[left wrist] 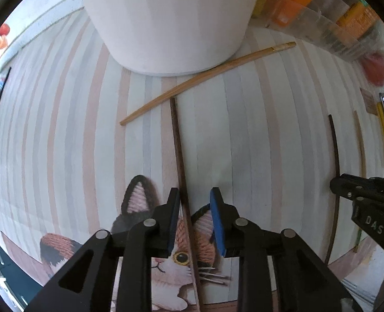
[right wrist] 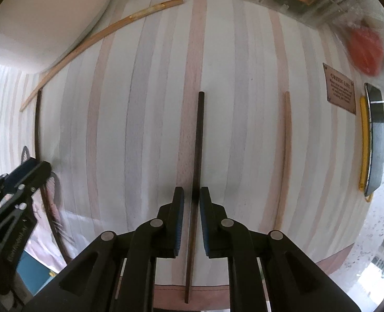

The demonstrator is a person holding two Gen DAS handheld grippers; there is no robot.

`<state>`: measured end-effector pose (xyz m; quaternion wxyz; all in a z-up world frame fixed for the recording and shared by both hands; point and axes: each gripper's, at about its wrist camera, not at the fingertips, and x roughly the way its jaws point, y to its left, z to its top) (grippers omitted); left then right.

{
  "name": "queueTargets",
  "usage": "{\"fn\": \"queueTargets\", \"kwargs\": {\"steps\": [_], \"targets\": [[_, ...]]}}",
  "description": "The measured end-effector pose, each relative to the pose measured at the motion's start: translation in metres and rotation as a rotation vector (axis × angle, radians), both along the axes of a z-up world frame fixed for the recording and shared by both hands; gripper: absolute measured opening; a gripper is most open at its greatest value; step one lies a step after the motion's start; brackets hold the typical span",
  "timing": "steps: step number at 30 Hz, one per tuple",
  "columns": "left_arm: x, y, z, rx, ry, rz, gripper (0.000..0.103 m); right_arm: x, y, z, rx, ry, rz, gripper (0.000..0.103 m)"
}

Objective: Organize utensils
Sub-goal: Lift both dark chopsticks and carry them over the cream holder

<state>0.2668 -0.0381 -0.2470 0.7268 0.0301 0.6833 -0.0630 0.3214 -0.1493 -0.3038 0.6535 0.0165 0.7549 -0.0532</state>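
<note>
A dark brown chopstick (left wrist: 177,143) lies flat on the striped mat (left wrist: 257,130) and runs between the fingers of my left gripper (left wrist: 195,202), which is open; it lies close to the left pad with a wide gap on the other side. A second dark chopstick (right wrist: 198,143) lies between the fingers of my right gripper (right wrist: 192,199), whose jaws stand narrowly apart, with mat showing beside the stick. A long bamboo chopstick (left wrist: 207,74) rests against the foot of the white container (left wrist: 166,20). A pale chopstick (right wrist: 287,143) lies right of my right gripper.
A cat picture (left wrist: 171,265) is printed on the mat under my left gripper. Clear bins with orange packets (left wrist: 309,7) and a red item (right wrist: 365,48) line the back right. A small printed card (right wrist: 340,88) and a dark tray with a yellow edge (right wrist: 374,143) sit at the right.
</note>
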Motion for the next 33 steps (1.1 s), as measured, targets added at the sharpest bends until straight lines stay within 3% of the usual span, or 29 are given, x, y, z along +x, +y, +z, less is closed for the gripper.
{"fn": "queueTargets", "kwargs": {"steps": [2, 4, 7, 10, 20, 27, 33], "targets": [[-0.001, -0.003, 0.000, 0.004, -0.008, -0.015, 0.019, -0.002, -0.008, 0.003, 0.009, -0.022, -0.001, 0.014], [-0.002, -0.004, 0.002, -0.005, -0.018, -0.026, 0.004, -0.005, -0.017, 0.012, 0.001, -0.039, 0.010, 0.013], [0.000, -0.001, 0.004, -0.012, -0.013, -0.026, 0.003, -0.021, -0.021, 0.015, 0.000, -0.077, 0.018, 0.006], [-0.003, 0.006, 0.019, -0.025, -0.044, -0.028, 0.003, -0.044, -0.042, 0.024, 0.058, -0.099, 0.004, 0.005], [-0.026, 0.034, 0.073, -0.089, -0.135, 0.015, 0.003, -0.073, -0.049, 0.089, 0.149, -0.274, 0.035, 0.005], [-0.029, 0.058, 0.128, -0.131, -0.281, 0.067, 0.003, -0.069, -0.047, 0.147, 0.181, -0.426, 0.064, 0.005], [-0.023, 0.072, 0.183, -0.133, -0.443, 0.086, 0.002, -0.048, -0.038, 0.204, 0.196, -0.616, 0.097, 0.005]]}}
